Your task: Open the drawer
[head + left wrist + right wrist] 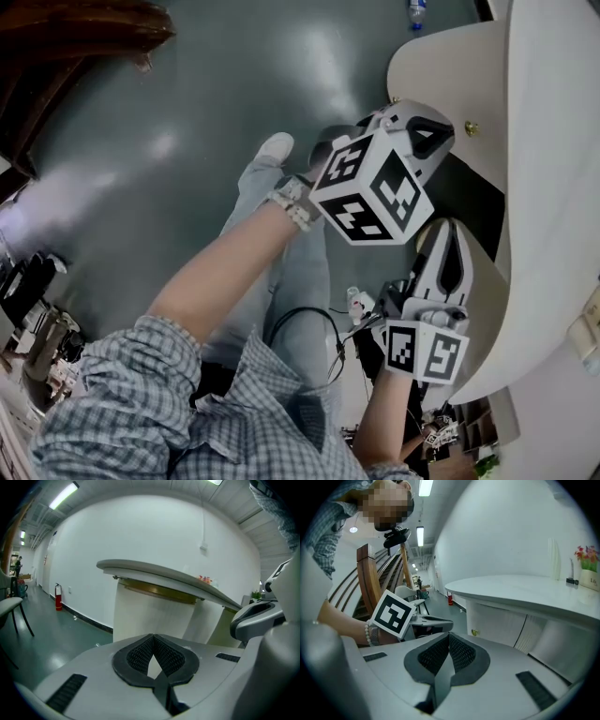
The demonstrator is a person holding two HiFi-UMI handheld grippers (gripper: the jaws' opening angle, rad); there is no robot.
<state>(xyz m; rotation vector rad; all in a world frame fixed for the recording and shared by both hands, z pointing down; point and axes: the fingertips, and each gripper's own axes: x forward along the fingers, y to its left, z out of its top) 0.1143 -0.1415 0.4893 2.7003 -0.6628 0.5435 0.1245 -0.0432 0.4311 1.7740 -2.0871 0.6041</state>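
Observation:
A white curved desk stands at the right of the head view, with a small brass knob on its front. In the right gripper view the same knob sits on the white drawer front under the desk top. My left gripper hangs shut and empty just short of the knob. Its pads meet at the tip, with the desk front ahead. My right gripper is lower and nearer me, also shut and empty. It points at the desk, with the left gripper to its left.
Dark green floor spreads to the left, with a wooden chair at the far left corner. A red fire extinguisher stands by the white wall. Flowers and small items sit on the desk top.

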